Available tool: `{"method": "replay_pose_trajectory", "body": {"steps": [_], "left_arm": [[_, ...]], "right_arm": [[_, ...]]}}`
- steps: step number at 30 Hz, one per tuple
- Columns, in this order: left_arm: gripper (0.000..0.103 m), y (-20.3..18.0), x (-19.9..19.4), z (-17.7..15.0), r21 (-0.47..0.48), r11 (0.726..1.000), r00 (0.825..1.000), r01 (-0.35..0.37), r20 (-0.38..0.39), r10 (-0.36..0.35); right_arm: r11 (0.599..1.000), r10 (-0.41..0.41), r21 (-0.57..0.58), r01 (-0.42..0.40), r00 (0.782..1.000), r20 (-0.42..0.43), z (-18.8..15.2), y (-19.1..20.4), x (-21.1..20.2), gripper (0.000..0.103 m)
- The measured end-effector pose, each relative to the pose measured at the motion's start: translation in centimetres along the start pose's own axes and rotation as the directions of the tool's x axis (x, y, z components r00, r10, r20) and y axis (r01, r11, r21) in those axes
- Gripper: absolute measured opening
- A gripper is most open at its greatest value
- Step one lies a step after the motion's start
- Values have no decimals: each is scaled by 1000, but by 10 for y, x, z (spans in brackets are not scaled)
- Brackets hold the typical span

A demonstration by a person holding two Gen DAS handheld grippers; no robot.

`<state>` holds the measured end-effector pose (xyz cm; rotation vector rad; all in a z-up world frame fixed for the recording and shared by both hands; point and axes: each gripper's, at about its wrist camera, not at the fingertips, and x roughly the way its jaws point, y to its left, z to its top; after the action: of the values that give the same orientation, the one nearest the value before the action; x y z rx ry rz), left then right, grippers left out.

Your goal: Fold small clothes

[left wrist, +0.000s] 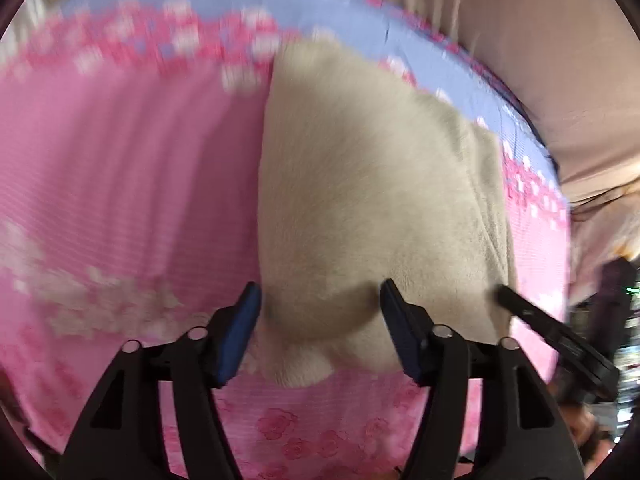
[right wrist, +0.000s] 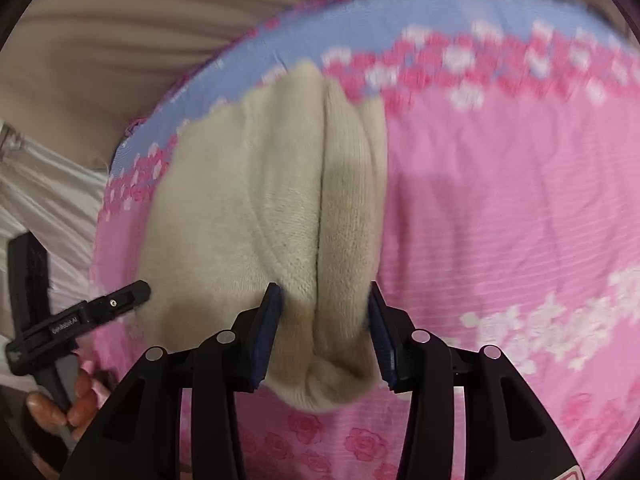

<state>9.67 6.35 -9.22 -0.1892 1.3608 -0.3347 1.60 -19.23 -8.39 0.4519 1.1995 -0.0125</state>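
Observation:
A cream fleece garment [left wrist: 360, 184] lies folded on a pink flowered bedspread [left wrist: 120, 184]. My left gripper [left wrist: 318, 300] is open, its blue-padded fingers [left wrist: 240, 328] straddling the garment's near left end. In the right wrist view the garment [right wrist: 256, 200] shows a lengthwise fold seam. My right gripper [right wrist: 324, 304] is open, with its pads on either side of the garment's bunched near right end. The frames do not show whether the pads press the cloth. Each gripper shows at the edge of the other's view: the right one [left wrist: 540, 320], the left one [right wrist: 80, 320].
The bedspread [right wrist: 500, 200] has a blue band [right wrist: 400, 12] along its far edge. Beige curtains [right wrist: 120, 20] hang behind the bed. A hand [right wrist: 60, 404] holds the left gripper's handle. Dark objects [left wrist: 616, 292] stand at the far right.

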Motion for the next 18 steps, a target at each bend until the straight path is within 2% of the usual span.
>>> {"method": "replay_pose_trajectory", "body": {"steps": [2,4,6,8,10,14,16,18], "left_arm": [[79,-18,-19,-5,56,996,994,-67,88,62],[81,-33,-31,-11,95,989,985,-115,143,101],[87,-41,-38,-14,113,983,976,-144,180,123],[88,-52,-47,-26,122,978,966,-167,219,138],[89,-61,-50,-26,129,974,958,-187,242,152],[92,-70,-54,-49,133,965,937,-226,302,178],[92,-76,-55,-60,153,953,923,-263,327,202],[92,-80,-52,-71,185,940,918,-288,332,216]], "right_arm": [[997,-55,-56,58,996,64,-8,14,-20,43],[994,-81,-71,88,991,105,-17,25,-30,52],[983,-141,-98,157,978,152,-29,35,-37,60],[963,-195,-149,224,962,192,-37,42,-39,69],[954,-210,-170,246,956,206,-44,46,-40,71],[938,-239,-189,290,938,251,-57,42,-42,73],[942,-238,-176,284,940,246,-63,38,-44,74],[949,-234,-153,274,943,235,-69,32,-46,74]]}}
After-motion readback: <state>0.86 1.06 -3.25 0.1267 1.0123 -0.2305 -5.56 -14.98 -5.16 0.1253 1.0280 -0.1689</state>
